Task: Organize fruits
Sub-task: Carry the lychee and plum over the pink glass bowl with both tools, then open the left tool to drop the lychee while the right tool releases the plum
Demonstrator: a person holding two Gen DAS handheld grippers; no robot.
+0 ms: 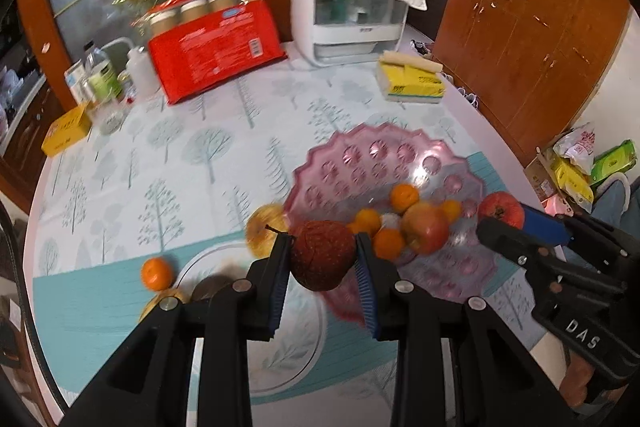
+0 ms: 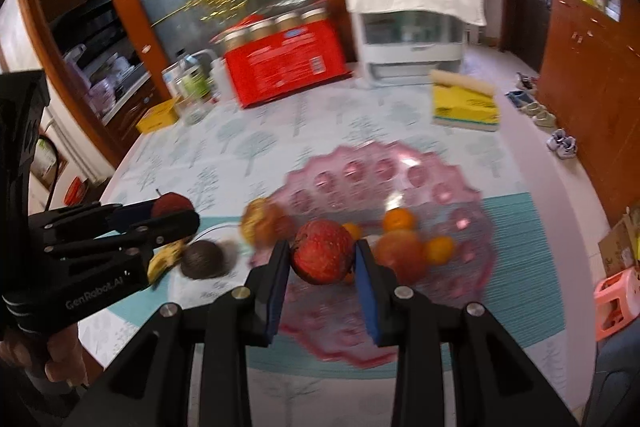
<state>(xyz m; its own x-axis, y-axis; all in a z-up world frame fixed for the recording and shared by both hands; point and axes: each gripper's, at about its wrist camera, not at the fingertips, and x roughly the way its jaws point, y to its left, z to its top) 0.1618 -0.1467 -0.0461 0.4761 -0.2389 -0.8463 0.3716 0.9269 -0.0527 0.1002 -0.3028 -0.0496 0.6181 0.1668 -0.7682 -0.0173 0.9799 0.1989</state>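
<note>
Pink fruit tray lies just ahead of both claws: left claw clenches a dark-red pear (stem up), right claw a red apple.

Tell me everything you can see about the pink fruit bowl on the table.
The pink fruit bowl looks like translucent pink glass or plastic, wide and shallow, with a scalloped, pointed rim and round pressed medallions across its wall. It sits upright on the tree-patterned tablecloth, towards the near right of the table. Inside lie several small oranges and a reddish apple. A yellowish fruit lies just outside its left rim; whether they touch is unclear.
</note>
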